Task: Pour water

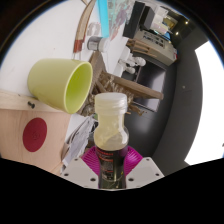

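No text, brand, number or sign is legible anywhere in the gripper view. The small bottle (109,125) carries a dark red band too blurred to read. The pale box (30,130) beside it bears only a plain red disc, without lettering. The yellow-green cup (62,82) is unmarked on its visible side.

Between the fingers of my hand-held gripper (111,165) stands 1 bottle (110,125), upright, its cap away from me; beyond it and to the left a cup (61,82) lies tipped, its mouth turned my way; a box (33,131) sits left of the bottle, below the cup; clutter (135,45) fills the worktop (40,40) behind and to the right.
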Action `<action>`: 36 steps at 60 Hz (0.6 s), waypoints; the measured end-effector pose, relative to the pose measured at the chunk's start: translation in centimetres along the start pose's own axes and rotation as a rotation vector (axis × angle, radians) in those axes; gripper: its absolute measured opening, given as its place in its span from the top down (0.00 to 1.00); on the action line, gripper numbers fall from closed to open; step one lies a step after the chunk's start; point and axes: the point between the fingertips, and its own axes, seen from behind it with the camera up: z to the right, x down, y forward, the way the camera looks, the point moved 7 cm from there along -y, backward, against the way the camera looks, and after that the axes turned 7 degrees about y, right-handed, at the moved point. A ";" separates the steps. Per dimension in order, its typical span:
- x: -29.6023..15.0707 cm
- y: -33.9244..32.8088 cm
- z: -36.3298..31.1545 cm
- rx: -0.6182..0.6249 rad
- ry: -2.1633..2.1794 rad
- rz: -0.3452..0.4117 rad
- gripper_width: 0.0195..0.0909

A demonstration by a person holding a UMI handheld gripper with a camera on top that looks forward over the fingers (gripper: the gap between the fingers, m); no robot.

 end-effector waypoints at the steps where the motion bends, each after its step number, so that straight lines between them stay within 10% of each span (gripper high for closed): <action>1: -0.2 0.0 -0.2 -0.005 -0.008 0.001 0.91; 36: 3.6 -1.2 -0.6 -0.348 1.306 -0.174 0.91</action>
